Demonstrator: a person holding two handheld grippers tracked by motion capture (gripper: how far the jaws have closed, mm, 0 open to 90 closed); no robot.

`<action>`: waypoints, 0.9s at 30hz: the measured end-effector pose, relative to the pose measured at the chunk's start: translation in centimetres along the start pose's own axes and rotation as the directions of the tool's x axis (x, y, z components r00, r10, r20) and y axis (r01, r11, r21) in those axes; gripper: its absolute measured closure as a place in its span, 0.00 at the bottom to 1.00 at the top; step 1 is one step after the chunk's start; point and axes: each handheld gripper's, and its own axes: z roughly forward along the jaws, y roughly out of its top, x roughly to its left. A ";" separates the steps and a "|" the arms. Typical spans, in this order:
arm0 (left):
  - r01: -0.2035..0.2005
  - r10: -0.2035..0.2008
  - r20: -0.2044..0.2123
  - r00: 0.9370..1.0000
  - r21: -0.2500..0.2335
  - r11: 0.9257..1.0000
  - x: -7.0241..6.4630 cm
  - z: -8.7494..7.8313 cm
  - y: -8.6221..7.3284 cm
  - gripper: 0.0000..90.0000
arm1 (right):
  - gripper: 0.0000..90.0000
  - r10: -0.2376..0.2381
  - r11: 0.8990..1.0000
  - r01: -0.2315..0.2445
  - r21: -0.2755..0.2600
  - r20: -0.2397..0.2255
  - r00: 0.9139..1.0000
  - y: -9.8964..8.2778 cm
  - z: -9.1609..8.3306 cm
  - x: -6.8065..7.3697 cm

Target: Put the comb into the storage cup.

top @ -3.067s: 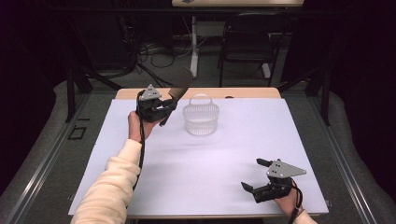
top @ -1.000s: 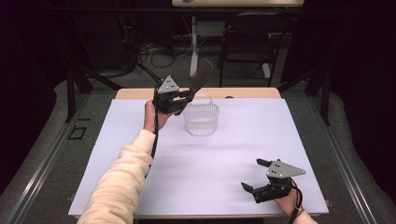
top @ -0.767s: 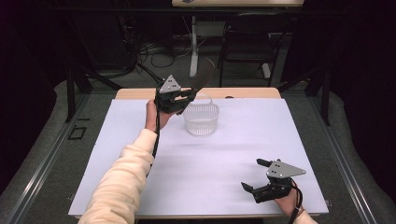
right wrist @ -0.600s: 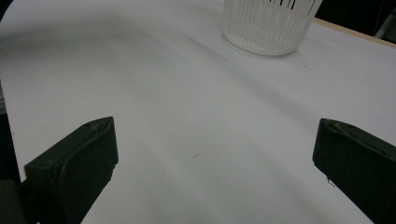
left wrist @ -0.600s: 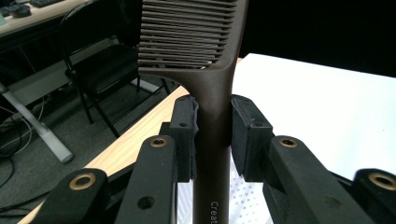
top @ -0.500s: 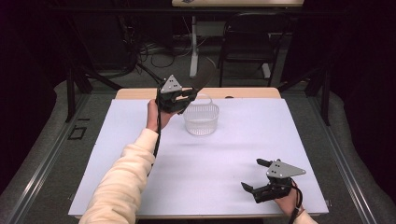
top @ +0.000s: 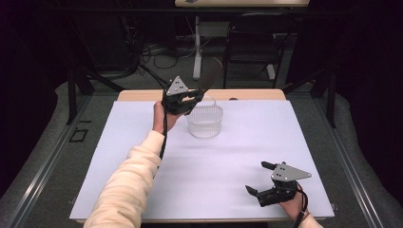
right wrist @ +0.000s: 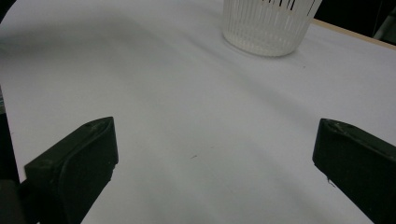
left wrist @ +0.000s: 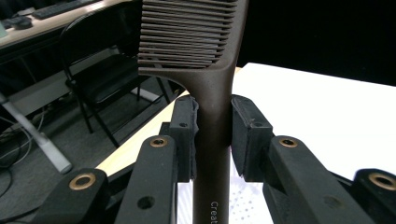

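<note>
- The left gripper (top: pixel 192 98) is held up over the far side of the table (top: pixel 247 142), just beside the white basket (top: pixel 205 121). Its jaws are pinched on the handle of a dark brown comb (left wrist: pixel 205 56).
- In the left gripper view the comb stands upright between the pads, teeth above the jaws and handle running down below them.
- The comb looks like hard, stiff plastic: light, unlikely to bend, and smooth enough to slip or swivel if the squeeze eases. The narrow handle just under the teeth, where it is held now, seems the sensible place to grip; the thin teeth look like the weakest part.
- The basket is slotted, thin-walled plastic with a hoop handle, probably light and easy to tip.
- Pale lettering low on the comb's handle reads "Creat", cut off at the frame edge.
- The right gripper (top: pixel 260 179) rests near the front right corner of the table, its jaws spread wide and empty.
</note>
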 end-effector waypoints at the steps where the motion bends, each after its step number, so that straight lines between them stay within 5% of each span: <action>1: -0.001 0.001 0.004 1.000 -0.001 1.000 -0.1 0.1 0.0 0.80 | 0.00 -0.001 1.000 0.001 0.003 0.000 1.000 0.0 0.0 0.0; 27: 0.004 -0.001 0.049 0.999 -0.050 0.999 -0.9 2.1 -0.2 0.80 | 0.00 0.006 1.000 -0.006 0.005 -0.001 1.000 0.0 0.0 0.0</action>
